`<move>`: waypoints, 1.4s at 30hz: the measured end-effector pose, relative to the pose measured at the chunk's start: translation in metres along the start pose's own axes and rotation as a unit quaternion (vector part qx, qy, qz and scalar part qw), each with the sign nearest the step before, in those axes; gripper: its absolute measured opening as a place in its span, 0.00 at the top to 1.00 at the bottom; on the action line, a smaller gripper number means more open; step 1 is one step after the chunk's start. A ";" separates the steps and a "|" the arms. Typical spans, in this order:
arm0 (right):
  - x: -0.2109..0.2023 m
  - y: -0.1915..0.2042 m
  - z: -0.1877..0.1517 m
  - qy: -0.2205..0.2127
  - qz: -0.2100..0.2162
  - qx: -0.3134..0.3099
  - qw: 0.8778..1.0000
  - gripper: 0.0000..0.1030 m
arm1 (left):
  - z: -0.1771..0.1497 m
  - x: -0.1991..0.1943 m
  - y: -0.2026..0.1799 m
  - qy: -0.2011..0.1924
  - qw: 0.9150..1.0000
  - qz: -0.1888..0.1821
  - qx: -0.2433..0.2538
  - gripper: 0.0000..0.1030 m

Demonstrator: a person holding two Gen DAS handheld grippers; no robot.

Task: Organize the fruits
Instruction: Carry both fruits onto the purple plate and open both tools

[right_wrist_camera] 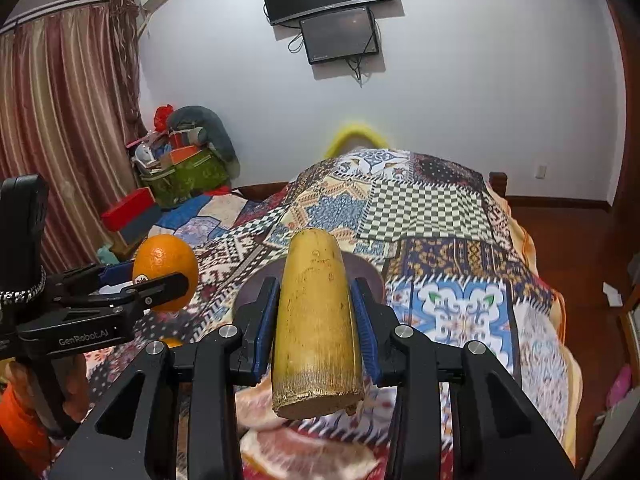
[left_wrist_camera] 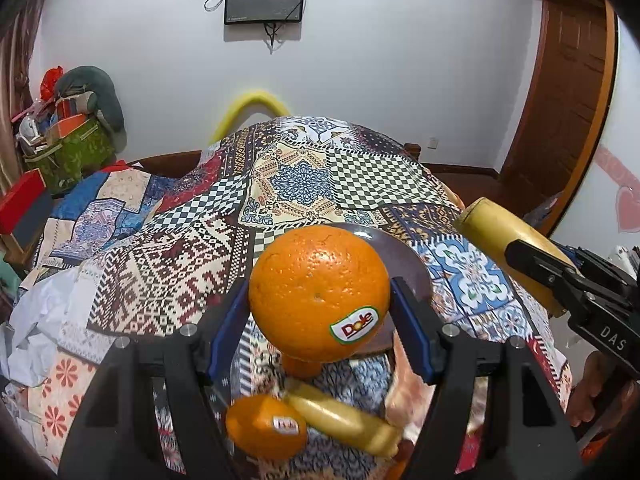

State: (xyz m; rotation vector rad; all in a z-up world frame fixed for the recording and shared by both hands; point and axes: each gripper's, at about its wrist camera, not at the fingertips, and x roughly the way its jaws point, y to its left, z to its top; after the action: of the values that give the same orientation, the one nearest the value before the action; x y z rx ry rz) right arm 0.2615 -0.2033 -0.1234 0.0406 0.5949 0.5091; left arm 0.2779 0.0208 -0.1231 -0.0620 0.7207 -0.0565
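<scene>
Patchwork cloth point(left_wrist_camera: 304, 176) draped over a raised surface, falling away at the far edge toward a white wall point(left_wrist_camera: 380, 80) and at the right toward wooden floor point(right_wrist_camera: 560, 232); wide bare stretch of cloth beyond the dark plate point(left_wrist_camera: 404, 256). Left gripper point(left_wrist_camera: 320, 304) closed on an orange point(left_wrist_camera: 320, 292) with a Dole sticker, blue pads pressed to both sides, held above the plate's near edge. Right gripper point(right_wrist_camera: 316, 320) clamped on a banana piece point(right_wrist_camera: 316, 320) with cut ends, lengthwise between the pads, also lifted, near the plate. Below the left gripper, on the cloth: a second orange point(left_wrist_camera: 266, 426) touching another banana piece point(left_wrist_camera: 344, 418).
</scene>
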 end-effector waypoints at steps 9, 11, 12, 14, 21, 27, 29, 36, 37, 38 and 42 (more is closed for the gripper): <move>0.043 -0.009 0.016 0.008 -0.008 -0.012 1.000 0.67 | 0.016 0.050 0.009 0.024 1.000 0.010 -0.002 0.33; 0.056 -0.012 0.017 0.016 -0.010 -0.015 1.000 0.67 | 0.019 0.064 0.011 0.037 0.999 0.011 -0.002 0.33; 0.060 -0.013 0.017 0.020 -0.009 -0.015 1.000 0.67 | 0.019 0.069 0.012 0.042 0.999 0.012 -0.002 0.33; 0.074 -0.017 0.016 0.033 -0.007 -0.012 0.999 0.67 | 0.020 0.082 0.013 0.058 0.998 0.015 -0.003 0.33; 0.108 -0.024 0.011 0.075 -0.003 -0.014 0.997 0.67 | 0.020 0.114 0.010 0.102 0.995 0.004 0.017 0.33; 0.134 -0.028 0.010 0.112 -0.002 -0.026 0.993 0.67 | 0.019 0.133 0.004 0.136 0.990 0.000 0.029 0.33; 0.142 -0.029 0.009 0.123 -0.003 -0.029 0.992 0.67 | 0.019 0.137 0.003 0.149 0.988 -0.004 0.034 0.33; 0.161 -0.032 0.001 0.157 -0.016 -0.043 0.986 0.67 | 0.016 0.156 0.015 0.196 0.981 -0.010 0.010 0.33; 0.162 -0.033 -0.001 0.161 -0.013 -0.040 0.986 0.67 | 0.017 0.156 0.017 0.197 0.980 -0.012 0.005 0.33; 0.162 -0.033 -0.001 0.162 -0.012 -0.039 0.986 0.67 | 0.017 0.156 0.017 0.200 0.980 -0.013 0.002 0.33; 0.165 -0.032 -0.001 0.170 -0.010 -0.041 0.985 0.67 | 0.018 0.154 0.015 0.196 0.980 -0.019 0.005 0.33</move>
State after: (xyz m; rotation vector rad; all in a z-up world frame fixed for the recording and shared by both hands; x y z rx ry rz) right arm 0.3923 -0.1544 -0.2163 -0.1338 0.9062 0.5247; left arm 0.4061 0.0254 -0.2120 -0.0566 1.1142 -0.1109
